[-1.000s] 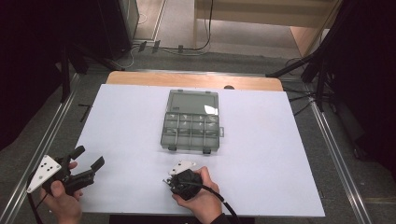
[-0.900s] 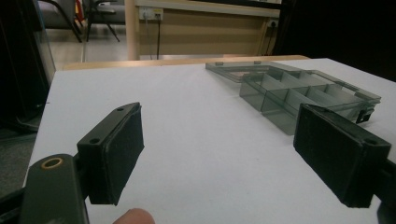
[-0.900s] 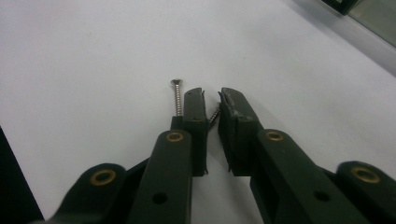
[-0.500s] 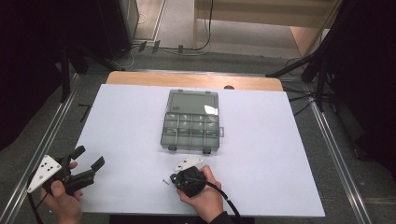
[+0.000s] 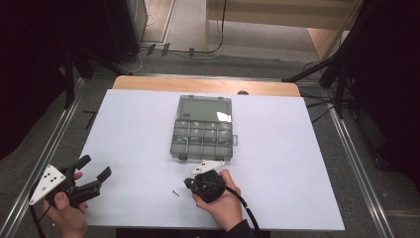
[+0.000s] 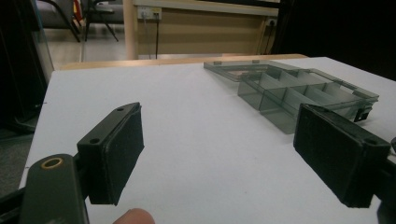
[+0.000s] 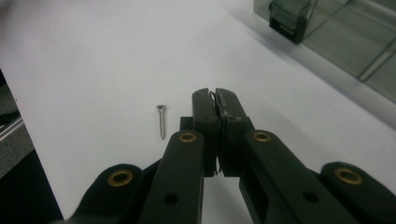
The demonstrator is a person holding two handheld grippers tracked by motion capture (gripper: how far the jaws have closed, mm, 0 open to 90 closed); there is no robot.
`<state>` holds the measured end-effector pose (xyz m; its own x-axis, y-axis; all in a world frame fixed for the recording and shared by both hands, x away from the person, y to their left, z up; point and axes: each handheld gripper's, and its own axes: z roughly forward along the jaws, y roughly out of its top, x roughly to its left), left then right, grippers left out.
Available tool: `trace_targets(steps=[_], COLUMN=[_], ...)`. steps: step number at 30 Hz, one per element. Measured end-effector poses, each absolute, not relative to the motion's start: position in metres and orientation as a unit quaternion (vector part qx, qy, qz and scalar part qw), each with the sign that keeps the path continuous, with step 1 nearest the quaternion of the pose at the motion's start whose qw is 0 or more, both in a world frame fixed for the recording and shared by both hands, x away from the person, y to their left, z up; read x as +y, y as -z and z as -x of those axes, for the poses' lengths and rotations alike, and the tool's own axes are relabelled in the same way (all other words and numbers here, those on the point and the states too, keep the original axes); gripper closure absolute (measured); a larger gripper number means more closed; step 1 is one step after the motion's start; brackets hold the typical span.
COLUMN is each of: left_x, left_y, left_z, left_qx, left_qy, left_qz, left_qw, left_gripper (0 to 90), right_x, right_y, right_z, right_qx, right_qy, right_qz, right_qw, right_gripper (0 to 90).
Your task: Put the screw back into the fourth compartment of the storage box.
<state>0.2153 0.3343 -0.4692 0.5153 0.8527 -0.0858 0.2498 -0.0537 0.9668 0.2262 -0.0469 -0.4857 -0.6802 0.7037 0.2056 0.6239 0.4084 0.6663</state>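
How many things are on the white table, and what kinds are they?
Screws: 1
Clear plastic boxes: 1
Total: 2

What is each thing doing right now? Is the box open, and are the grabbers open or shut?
Compartment box: open, lid laid back flat, no parts visible in its compartments.
Screw: lying flat on the white table, beside the right gripper, not held.
Right gripper: shut, jaws together beside the screw.
Left gripper: open, nothing between its jaws.
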Motion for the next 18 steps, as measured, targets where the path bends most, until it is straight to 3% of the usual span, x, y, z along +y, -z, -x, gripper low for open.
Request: trace_targets(steps=[18], left_x=[0.333], left_y=[0.47], left_z=[-0.215], left_qx=[0.409], left_qy=[-0.271], left_qz=[-0.675], left_qw=[0.551], left_gripper=[16.4], right_x=[-0.074], right_y=[0.457], right_z=[-0.246], right_qx=[0.821], right_qy=[-0.396], right_qz=[-0.406], right_qw=[0.07], right_gripper=[89.6])
